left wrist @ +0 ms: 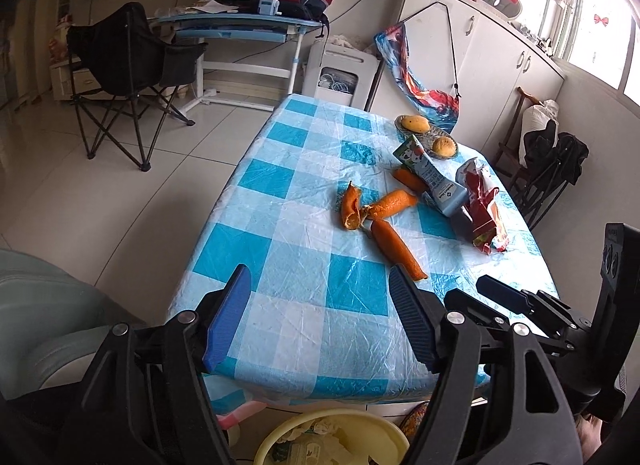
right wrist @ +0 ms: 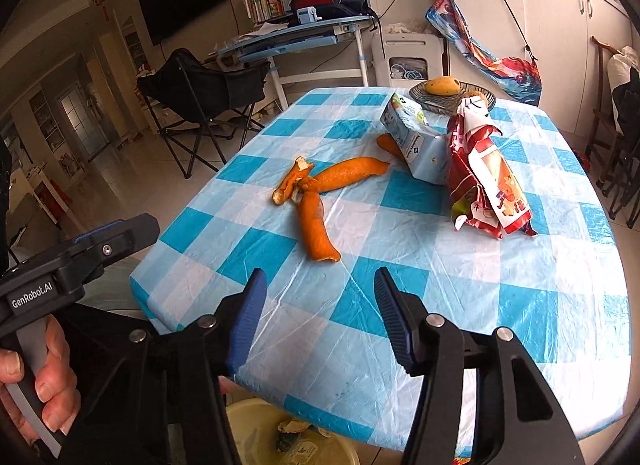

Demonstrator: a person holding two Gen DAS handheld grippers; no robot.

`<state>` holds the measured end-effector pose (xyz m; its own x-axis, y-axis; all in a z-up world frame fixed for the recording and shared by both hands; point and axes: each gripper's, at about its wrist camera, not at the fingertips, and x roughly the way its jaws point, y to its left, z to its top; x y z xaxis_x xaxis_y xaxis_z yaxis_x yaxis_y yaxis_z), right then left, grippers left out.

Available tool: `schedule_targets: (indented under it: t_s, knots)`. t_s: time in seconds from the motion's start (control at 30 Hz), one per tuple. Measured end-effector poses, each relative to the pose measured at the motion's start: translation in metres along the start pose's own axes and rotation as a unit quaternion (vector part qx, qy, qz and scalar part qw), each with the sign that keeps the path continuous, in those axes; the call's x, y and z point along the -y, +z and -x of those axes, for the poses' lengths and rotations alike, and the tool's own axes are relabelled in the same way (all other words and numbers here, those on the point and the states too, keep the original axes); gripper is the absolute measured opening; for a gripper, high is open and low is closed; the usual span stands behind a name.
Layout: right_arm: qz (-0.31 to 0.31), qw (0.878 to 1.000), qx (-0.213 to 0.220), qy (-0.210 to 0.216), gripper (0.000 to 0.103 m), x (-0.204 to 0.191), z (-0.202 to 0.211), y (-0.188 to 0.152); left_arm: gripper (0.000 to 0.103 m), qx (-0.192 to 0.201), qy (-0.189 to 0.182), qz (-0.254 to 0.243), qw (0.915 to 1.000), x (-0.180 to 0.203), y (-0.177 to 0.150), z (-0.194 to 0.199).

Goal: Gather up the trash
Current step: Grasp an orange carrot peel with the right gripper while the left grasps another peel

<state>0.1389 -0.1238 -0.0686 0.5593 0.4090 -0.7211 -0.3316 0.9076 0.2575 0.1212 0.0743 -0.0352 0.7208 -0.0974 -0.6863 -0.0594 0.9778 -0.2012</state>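
Some scraps already lie in the yellow bin (right wrist: pixel 256 421) below the bench (right wrist: pixel 500 305), but the orange peels (right wrist: pixel 316 201), milk carton (right wrist: pixel 416 145) and red wrapper (right wrist: pixel 488 185) remain on it, while the left tool (left wrist: pixel 320 313) and right tool (right wrist: pixel 320 317) hang apart and empty.

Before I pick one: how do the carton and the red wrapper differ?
The carton is a pale blue box that keeps its shape; the red wrapper is crumpled and torn open. The carton lies tipped on its side over an orange peel; the wrapper slumps on the tablecloth beside it. Both sit at the table's far right, touching each other, not yet binned.
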Motion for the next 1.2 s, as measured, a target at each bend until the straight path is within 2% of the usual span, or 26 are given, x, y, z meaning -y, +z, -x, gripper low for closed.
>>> schedule_targets:
  t_s: [0.33,0.4,0.47,0.63,0.77,0.93,1.07,1.2]
  knots:
    - [0.022,0.999,-0.034,-0.006,0.047,-0.002,-0.045,0.020,0.068,-0.012,0.007,0.000,0.9999,0.004,0.027,-0.030]
    - [0.022,0.999,-0.042,-0.007,0.042,0.000,-0.052,0.021,0.068,-0.019,0.009,0.002,0.9998,0.004,0.031,-0.040]
    - [0.021,0.998,-0.051,-0.004,0.028,0.002,-0.058,0.021,0.068,-0.025,0.012,0.003,0.9996,0.004,0.035,-0.050]
    - [0.029,0.998,-0.057,0.002,0.018,0.007,-0.052,0.019,0.068,-0.040,0.019,0.001,0.9990,0.008,0.042,-0.076]
    - [0.018,0.998,-0.058,-0.001,0.017,0.019,-0.034,0.014,0.068,-0.052,0.024,-0.009,0.9983,0.014,0.046,-0.099]
    - [-0.024,0.998,-0.061,-0.003,0.017,0.043,-0.018,0.003,0.068,-0.064,0.035,-0.019,0.9972,0.020,0.052,-0.125]
    - [-0.045,0.997,-0.067,0.002,0.017,0.052,-0.020,0.001,0.068,-0.072,0.040,-0.025,0.9963,0.024,0.057,-0.144]
    - [-0.029,0.997,-0.066,-0.003,0.018,0.047,-0.028,0.007,0.068,-0.063,0.046,-0.026,0.9966,0.027,0.062,-0.153]
